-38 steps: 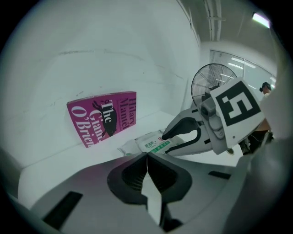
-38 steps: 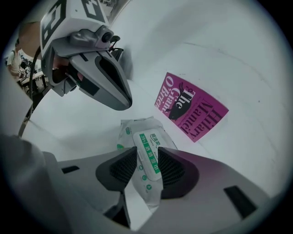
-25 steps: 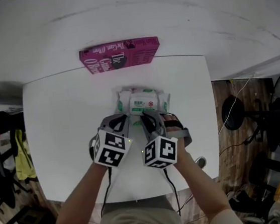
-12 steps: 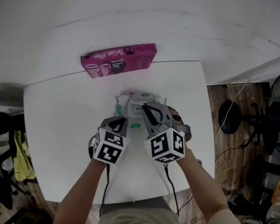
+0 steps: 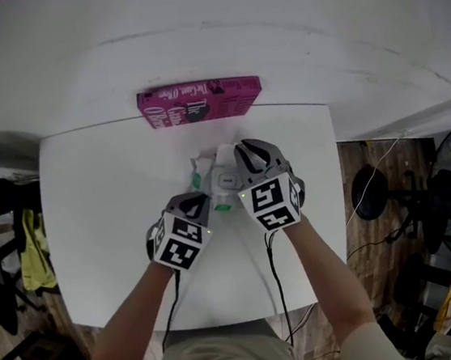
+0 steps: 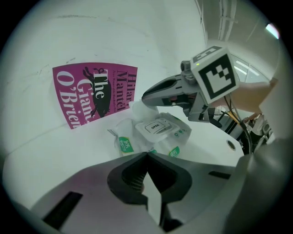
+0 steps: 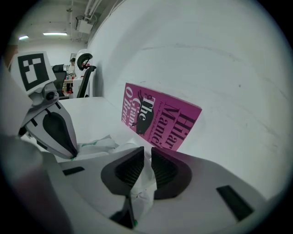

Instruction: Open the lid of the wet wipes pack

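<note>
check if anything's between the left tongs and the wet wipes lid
Nothing visible is. The left tongs, shut, point at the wet wipes pack, and its lid lies uncovered just beyond their tips.

Book (image 5: 200,102) bars far table (image 5: 89,200) edge; wipes pack (image 6: 155,130) central — left side free.

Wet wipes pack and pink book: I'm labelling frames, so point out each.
wet wipes pack (image 6: 156,127), left gripper view, on its white lid label.
pink book (image 5: 200,102), head view, middle of its cover.
</note>
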